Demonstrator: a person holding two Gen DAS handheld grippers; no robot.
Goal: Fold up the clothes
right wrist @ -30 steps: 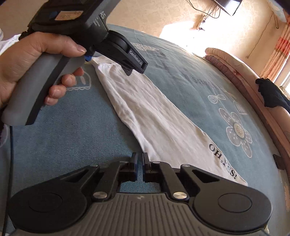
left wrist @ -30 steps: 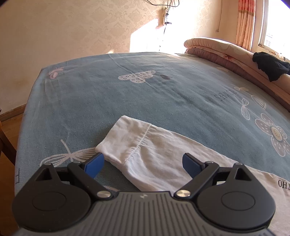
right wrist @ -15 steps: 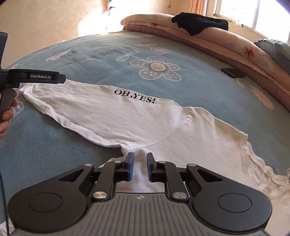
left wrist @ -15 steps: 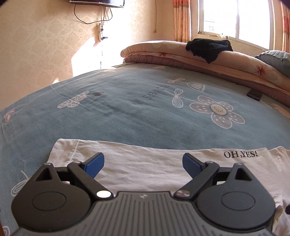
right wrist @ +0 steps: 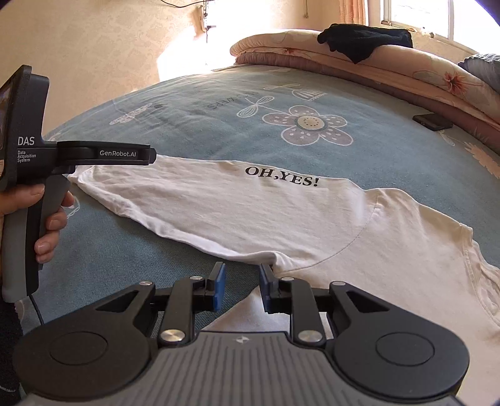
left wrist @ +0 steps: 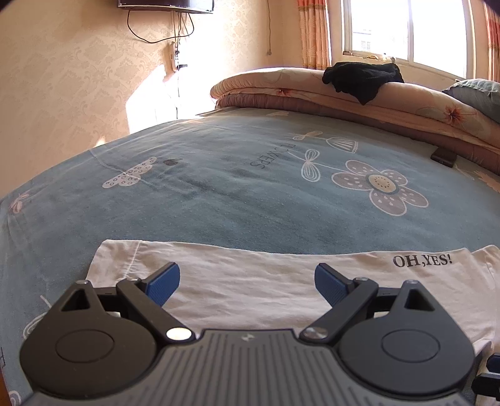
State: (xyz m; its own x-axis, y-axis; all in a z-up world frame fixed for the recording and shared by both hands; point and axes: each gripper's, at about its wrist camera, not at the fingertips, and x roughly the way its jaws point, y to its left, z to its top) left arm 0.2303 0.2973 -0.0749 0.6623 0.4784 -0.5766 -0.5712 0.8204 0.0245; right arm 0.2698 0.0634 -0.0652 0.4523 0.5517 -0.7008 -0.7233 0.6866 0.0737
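- Cream patterned wallpaper wall, sunlit patch near a hanging cable
- Bed under a blue floral sheet; rolled peach quilt at its far edge
- Bright window; orange curtain beside it

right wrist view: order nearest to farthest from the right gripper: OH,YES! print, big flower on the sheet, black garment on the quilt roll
From the right gripper, jaws opening with nothing between them:
1. OH,YES! print, on the white t-shirt, straight ahead.
2. Big flower, on the blue sheet beyond the shirt.
3. Black garment, draped on the quilt roll at the far edge.
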